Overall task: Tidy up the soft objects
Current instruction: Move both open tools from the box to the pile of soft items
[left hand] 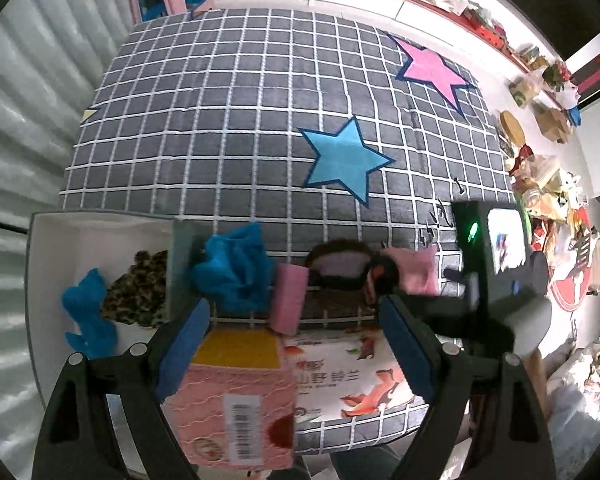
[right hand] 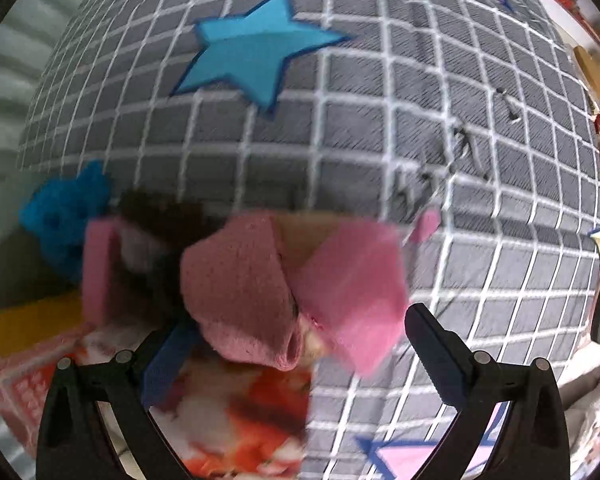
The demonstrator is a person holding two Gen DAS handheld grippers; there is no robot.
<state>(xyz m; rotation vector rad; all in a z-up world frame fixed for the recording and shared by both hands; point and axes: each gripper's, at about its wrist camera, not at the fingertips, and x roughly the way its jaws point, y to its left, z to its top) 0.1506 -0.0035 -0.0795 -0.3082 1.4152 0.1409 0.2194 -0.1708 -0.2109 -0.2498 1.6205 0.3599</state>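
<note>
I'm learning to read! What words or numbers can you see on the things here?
Fox picture pack: big Chinese characters, seen upside down, too distorted to read with certainty.
Pink box: a barcode label with tiny digits, too small to read.
Grid blanket: dark stitched marks near its right edge, not readable.
Right wrist view: everything is blurred; nothing readable.

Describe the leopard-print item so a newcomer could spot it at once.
Start at the grey checked mat, then go to the white bin at its near left corner. Inside lies the leopard-print cloth, beside a blue cloth; it is the only spotted, brown-and-black piece there.
</note>
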